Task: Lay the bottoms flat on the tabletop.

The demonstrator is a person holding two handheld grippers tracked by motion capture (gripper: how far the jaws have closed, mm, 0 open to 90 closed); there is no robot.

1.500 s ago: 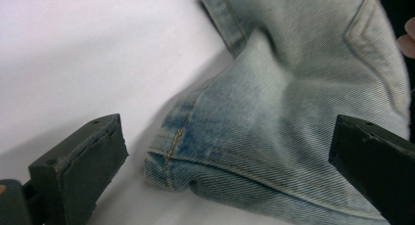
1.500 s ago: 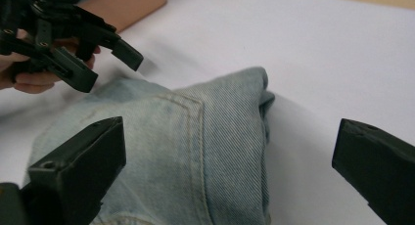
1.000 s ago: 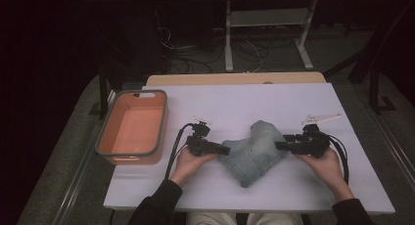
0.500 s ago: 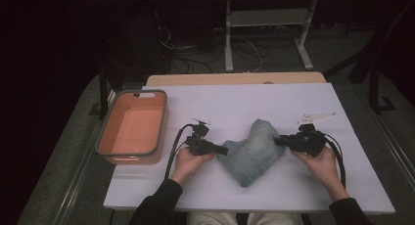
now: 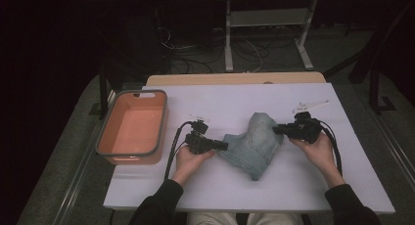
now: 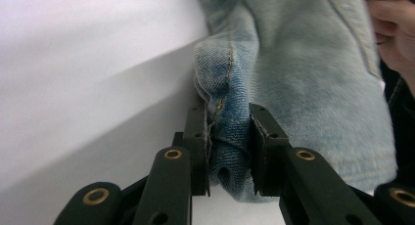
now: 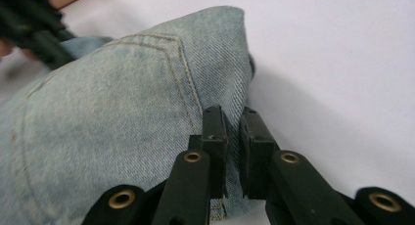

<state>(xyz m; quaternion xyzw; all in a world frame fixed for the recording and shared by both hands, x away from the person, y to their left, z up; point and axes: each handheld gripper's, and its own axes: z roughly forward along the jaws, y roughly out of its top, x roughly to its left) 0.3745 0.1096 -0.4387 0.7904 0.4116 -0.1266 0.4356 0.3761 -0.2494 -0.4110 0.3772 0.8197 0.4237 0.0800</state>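
A pair of light blue jeans (image 5: 254, 143) lies bunched in the middle of the white tabletop (image 5: 235, 186), between the person's two hands. The left gripper (image 5: 222, 146) is clamped on a thick seamed fold at the left edge of the denim, its jaws pressed against the cloth from both sides. The right gripper (image 5: 276, 130) has its jaws nearly together at the right edge; it seems to pinch a thin layer of cloth there, though the right gripper view does not make the bite clear. An orange bin (image 5: 132, 127) stands well apart at the left of the tabletop and holds nothing. By my reading both edges are taken up, but the jeans are not yet folded flat or spread out, and moving them to the bin would still be left.
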